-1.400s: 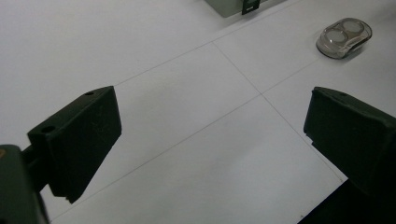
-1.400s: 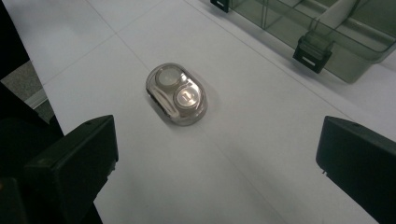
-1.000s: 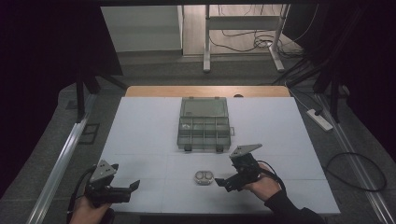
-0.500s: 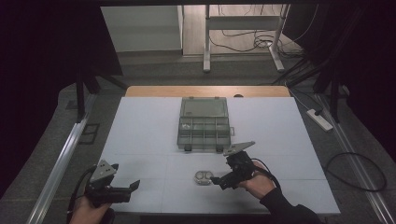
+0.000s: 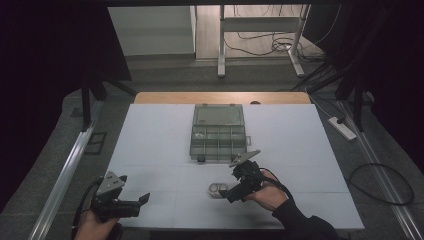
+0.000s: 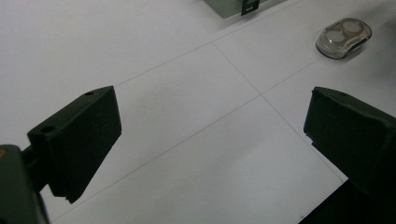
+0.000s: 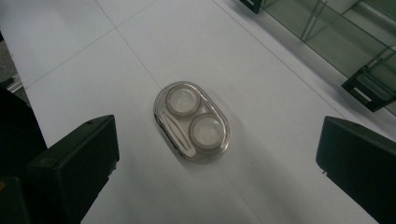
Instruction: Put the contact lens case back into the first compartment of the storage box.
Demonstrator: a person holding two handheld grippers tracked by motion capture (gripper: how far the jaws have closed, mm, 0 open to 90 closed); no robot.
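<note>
- Right tool (image 5: 225,194): jaws spread wide, nothing between the pads yet, hovering just beside the small clear oval case (image 7: 191,122) near the front middle of the surface (image 5: 150,140).
- Case lying flat, lid up, two round wells and a white tweezer-like piece visible inside; well centred between the jaws in the right gripper view.
- Best grasp, probably: across the short width of the oval, not its length; pads lowered evenly on both long sides before closing.
- Low, smooth plastic: likely to skid or pop out if pinched high or off-centre; slow closing, pads down close to the surface.
- Left tool (image 5: 142,200): also wide open, empty, resting well apart at the front left; the case far off toward the upper right corner of its own view (image 6: 343,37).
- Compartment box (image 5: 219,132) toward the back, lid raised, its near edge and black latch not far behind the case; care with the upper jaw and grey plate near that rim.
- Open room: plenty to the left and front of the case; front edge of the surface close under the right hand (image 5: 267,195), so little spare space for pulling back.
</note>
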